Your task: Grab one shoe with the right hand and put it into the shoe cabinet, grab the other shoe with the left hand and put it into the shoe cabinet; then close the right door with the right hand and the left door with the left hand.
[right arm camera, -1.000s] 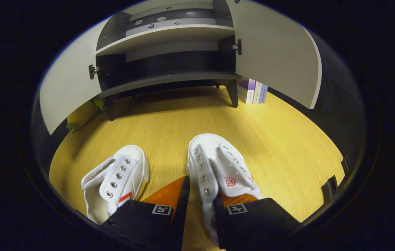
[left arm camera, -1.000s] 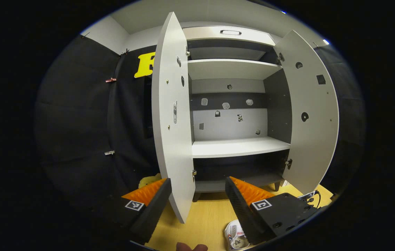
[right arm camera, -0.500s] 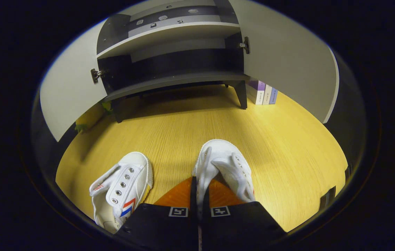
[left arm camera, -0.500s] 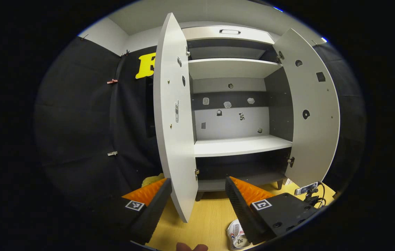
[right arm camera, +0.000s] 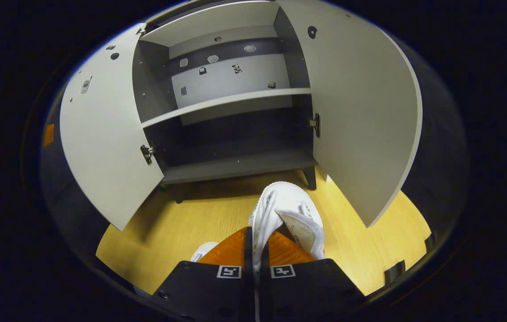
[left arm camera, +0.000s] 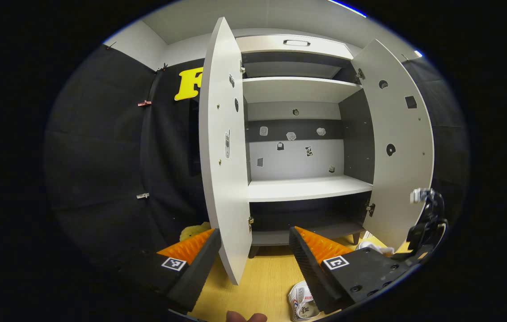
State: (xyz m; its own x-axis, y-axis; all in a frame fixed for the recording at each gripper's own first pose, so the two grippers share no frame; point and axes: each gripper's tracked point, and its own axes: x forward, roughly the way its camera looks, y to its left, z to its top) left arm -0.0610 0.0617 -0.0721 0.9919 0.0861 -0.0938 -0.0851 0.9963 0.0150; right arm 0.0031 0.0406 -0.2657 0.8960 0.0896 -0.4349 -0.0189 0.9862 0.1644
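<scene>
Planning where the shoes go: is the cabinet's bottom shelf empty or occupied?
Empty as far as visible: the bottom shelf of the shoe cabinet lies bare between both open doors in the right gripper view.

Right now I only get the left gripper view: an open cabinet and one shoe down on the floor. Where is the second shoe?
Observer: In the right gripper view, the right gripper is shut on the other shoe, pinching its upper edge.
Operator: Is it inside the cabinet yet?
Observer: No. Its toe points at the dark bottom compartment, but it is out in front, over the wooden floor.
</scene>
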